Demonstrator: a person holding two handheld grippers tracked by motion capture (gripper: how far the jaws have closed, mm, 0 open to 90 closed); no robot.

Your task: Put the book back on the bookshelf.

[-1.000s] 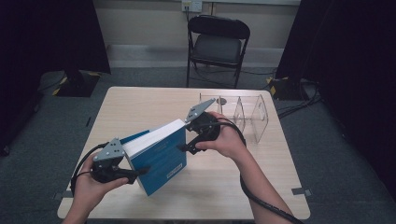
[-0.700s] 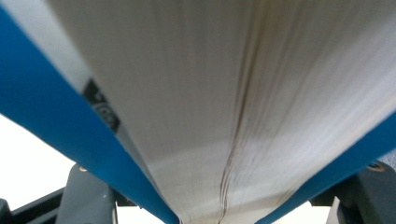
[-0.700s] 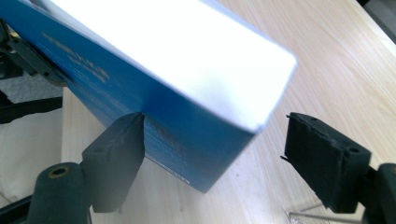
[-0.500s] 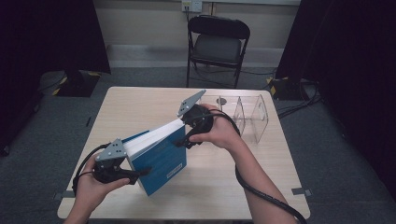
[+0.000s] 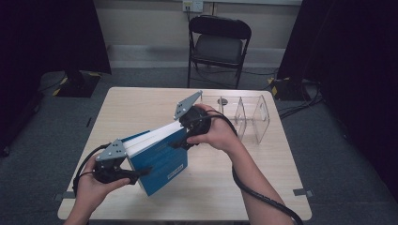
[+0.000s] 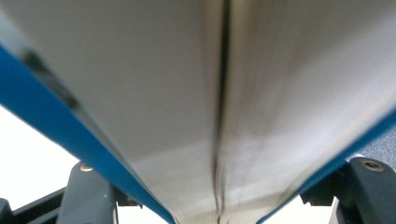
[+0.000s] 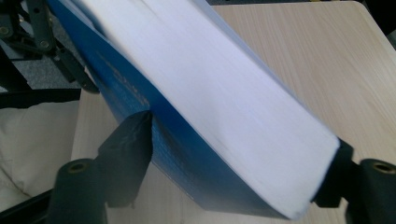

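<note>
Across the middle of the high view: a pale wooden rectangular bench [image 5: 141, 108], with grey carpet around it. Behind it, at top centre: a black folding metal chair [image 5: 219, 44]. On the bench's upper right part: a clear plastic box with dividers [image 5: 248, 117], standing apart from everything else. Just left of centre, raised off the bench and tilted: a thick blue-covered book with white page edges [image 5: 159, 157], its higher end toward the centre of the frame, its lower end toward the lower left. At that lower left end: the left claw [image 5: 141, 172], gripping the book, one jaw on each blue cover, page edges running straight up the left gripper view [image 6: 219, 93]. At the higher end, centre frame: the right claw [image 5: 180, 143], jaws astride the book's corner and just now closing in. In the right gripper view [image 7: 233, 205], one dark pad against the blue cover [image 7: 140, 107] at lower left, the other against the far cover at lower right.
</note>
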